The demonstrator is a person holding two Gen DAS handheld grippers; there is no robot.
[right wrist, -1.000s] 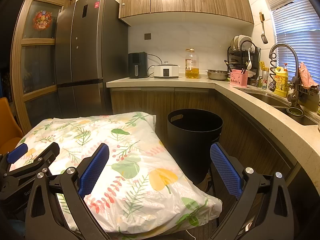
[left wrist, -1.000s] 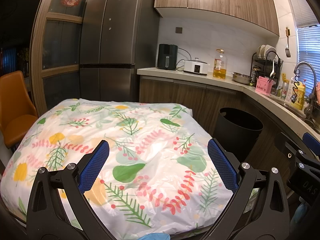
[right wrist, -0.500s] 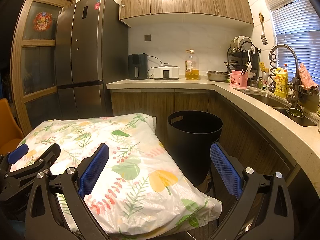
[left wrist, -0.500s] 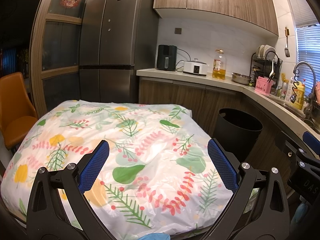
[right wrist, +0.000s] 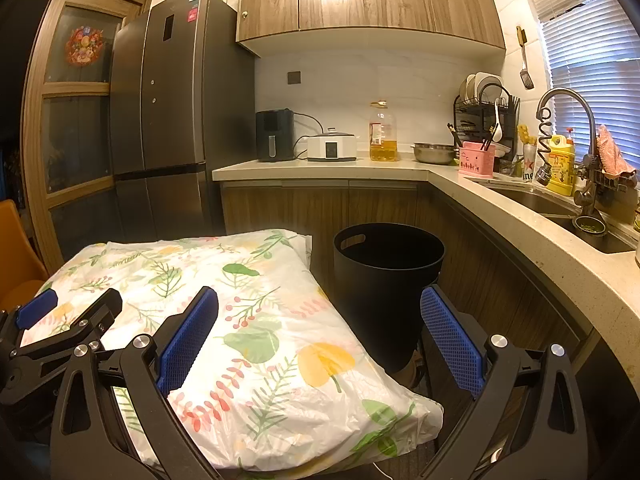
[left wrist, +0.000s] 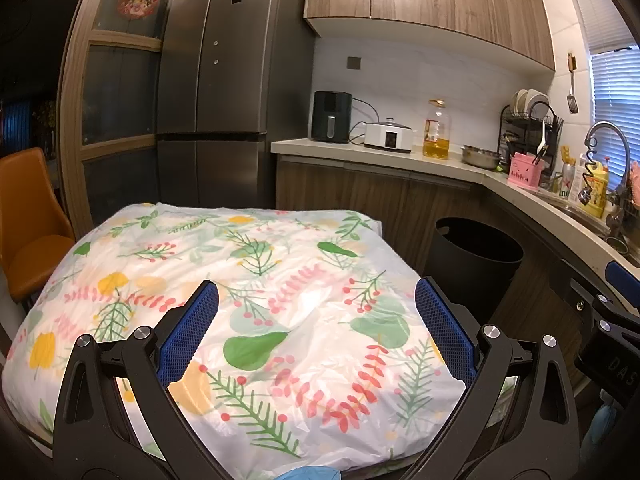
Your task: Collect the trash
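A table under a floral plastic cloth (left wrist: 256,280) fills the lower part of the left wrist view; the same floral plastic cloth (right wrist: 224,320) lies at lower left in the right wrist view. A black trash bin (right wrist: 386,288) stands on the floor right of the table; in the left wrist view the black trash bin (left wrist: 472,264) sits beyond the table's right corner. My left gripper (left wrist: 316,328) hangs open above the cloth with nothing between its blue pads. My right gripper (right wrist: 318,330) is open too, spanning the table's right edge and the bin. No trash item shows on the cloth.
A dark fridge (left wrist: 224,92) stands behind the table. An L-shaped counter (right wrist: 500,204) carries an air fryer (right wrist: 274,134), cooker, oil bottle (right wrist: 382,132), dish rack and a sink (right wrist: 560,208). An orange chair (left wrist: 28,224) stands left of the table. Something blue (left wrist: 308,474) shows at the bottom edge.
Both cameras have drifted very slightly, nudging the scene down a little. Both grippers stay open and hold nothing.
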